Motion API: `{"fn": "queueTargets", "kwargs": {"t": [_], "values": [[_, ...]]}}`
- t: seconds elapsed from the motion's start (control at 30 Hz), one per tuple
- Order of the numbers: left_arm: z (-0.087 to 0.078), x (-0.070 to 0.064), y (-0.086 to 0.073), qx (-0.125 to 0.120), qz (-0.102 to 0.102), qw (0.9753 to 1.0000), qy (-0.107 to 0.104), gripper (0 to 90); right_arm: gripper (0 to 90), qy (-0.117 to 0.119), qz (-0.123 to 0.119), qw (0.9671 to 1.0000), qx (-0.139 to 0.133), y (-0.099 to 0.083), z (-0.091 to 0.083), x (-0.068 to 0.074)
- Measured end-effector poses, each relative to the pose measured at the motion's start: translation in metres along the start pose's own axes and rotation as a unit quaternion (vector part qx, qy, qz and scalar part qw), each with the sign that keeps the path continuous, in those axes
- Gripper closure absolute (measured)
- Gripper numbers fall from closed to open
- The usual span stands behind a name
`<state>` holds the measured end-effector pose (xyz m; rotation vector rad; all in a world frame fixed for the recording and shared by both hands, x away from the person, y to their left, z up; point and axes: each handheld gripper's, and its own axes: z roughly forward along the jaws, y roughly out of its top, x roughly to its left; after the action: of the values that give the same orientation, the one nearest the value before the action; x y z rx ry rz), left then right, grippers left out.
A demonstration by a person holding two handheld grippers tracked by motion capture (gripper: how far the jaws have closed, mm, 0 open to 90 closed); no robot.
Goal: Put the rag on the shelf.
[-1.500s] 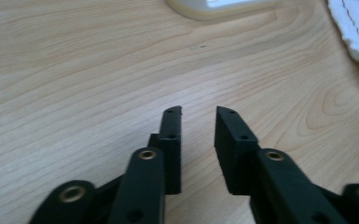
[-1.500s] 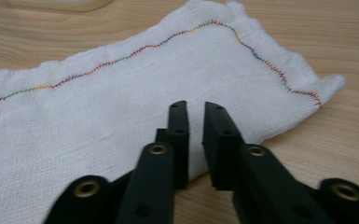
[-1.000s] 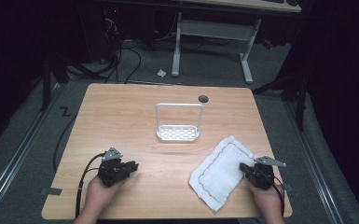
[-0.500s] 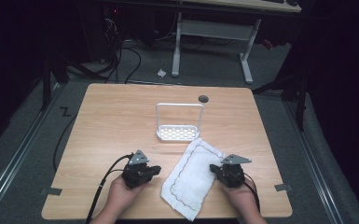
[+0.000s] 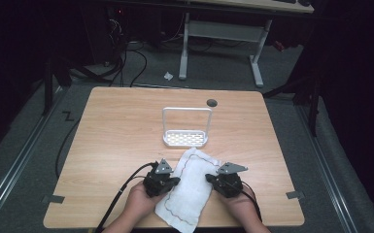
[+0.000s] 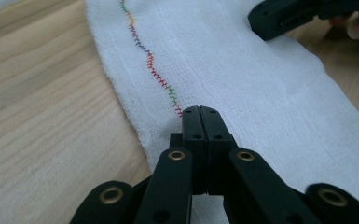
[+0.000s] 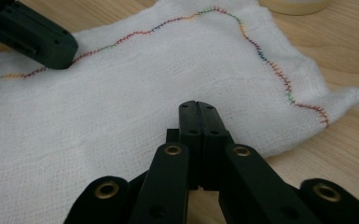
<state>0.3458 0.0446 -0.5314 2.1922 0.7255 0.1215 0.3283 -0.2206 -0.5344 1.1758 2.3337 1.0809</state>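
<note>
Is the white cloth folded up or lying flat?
Lying flat, spread out. The cloth sits in a single layer on the table, its stitched edge visible along both sides, with only slight ripples.

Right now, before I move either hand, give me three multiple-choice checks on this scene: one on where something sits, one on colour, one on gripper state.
1. Where does the white cloth lie?
A. Between the two grippers, at the near edge of the table
B. Hung over the rack's handle
C. On the floor, left of the table

2. What colour is the stitching along the cloth's edge?
A. Plain black
B. Multicoloured
C. Plain gold

3. How do the jaws of the left gripper stand?
A. Wide open
B. Closed together over the cloth
C. Clamped on the rack

Answers:
1 A: the high view shows the cloth between the left gripper and the right gripper, in front of the white rack.
2 B: red, green, blue and orange stitches show.
3 B: no gap shows between the jaws.
</note>
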Motion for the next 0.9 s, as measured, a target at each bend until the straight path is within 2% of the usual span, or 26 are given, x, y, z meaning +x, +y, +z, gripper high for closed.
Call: {"fn": "queueTargets", "kwargs": {"t": [0.1,0.17,0.23,0.27,0.3,0.37,0.47,0.5,0.6,0.73,0.8,0.87,0.9], "values": [[-0.007,-0.005,-0.009,-0.001,-0.006,0.9999,-0.014,89.8,90.0,0.003,0.0,1.0,-0.001,0.002,0.003,0.003],[-0.01,-0.003,-0.01,0.0,-0.024,0.9992,-0.032,89.5,90.0,-0.005,-0.006,0.9999,-0.01,0.006,0.002,0.005],[-0.013,0.002,-0.005,-0.015,-0.029,0.9992,-0.024,86.7,90.0,-0.013,0.003,0.9992,-0.039,0.011,-0.007,0.001],[-0.014,0.006,-0.001,-0.023,-0.033,0.999,-0.019,85.8,90.0,-0.019,0.003,0.9989,-0.044,0.012,-0.01,-0.002],[-0.012,0.01,0.004,-0.026,-0.036,0.9989,-0.012,85.3,90.0,-0.025,0.003,0.9988,-0.042,0.012,-0.011,-0.005],[-0.004,0.015,0.012,-0.018,-0.03,0.9994,-0.004,84.6,90.0,-0.028,0.011,0.9992,-0.026,0.009,-0.008,-0.01],[0.011,0.015,0.016,0.002,-0.022,0.9997,-0.006,84.8,90.0,-0.024,-0.001,0.9997,-0.005,0.005,-0.002,-0.009],[0.012,0.014,0.015,-0.002,-0.023,0.9997,-0.005,85.3,90.0,-0.024,-0.004,0.9997,-0.001,0.004,0.0,-0.008],[0.009,0.008,0.01,-0.002,-0.027,0.9996,-0.01,87.1,90.0,-0.022,-0.01,0.9997,0.0,0.007,0.004,-0.007],[-0.002,-0.007,-0.005,-0.001,-0.016,0.9995,-0.025,87.0,90.0,-0.015,-0.02,0.9997,-0.001,0.01,0.008,-0.005],[-0.006,-0.012,-0.011,-0.005,-0.005,0.9995,-0.032,85.5,89.9,-0.006,-0.023,0.9997,-0.002,0.011,0.011,-0.001],[-0.011,-0.008,-0.012,-0.005,-0.019,0.9991,-0.036,81.5,88.9,0.001,-0.026,0.9997,-0.003,0.011,0.012,0.003],[-0.014,-0.003,-0.011,-0.013,-0.028,0.9991,-0.03,78.6,87.0,0.003,-0.028,0.9996,-0.005,0.011,0.012,0.005]]}}
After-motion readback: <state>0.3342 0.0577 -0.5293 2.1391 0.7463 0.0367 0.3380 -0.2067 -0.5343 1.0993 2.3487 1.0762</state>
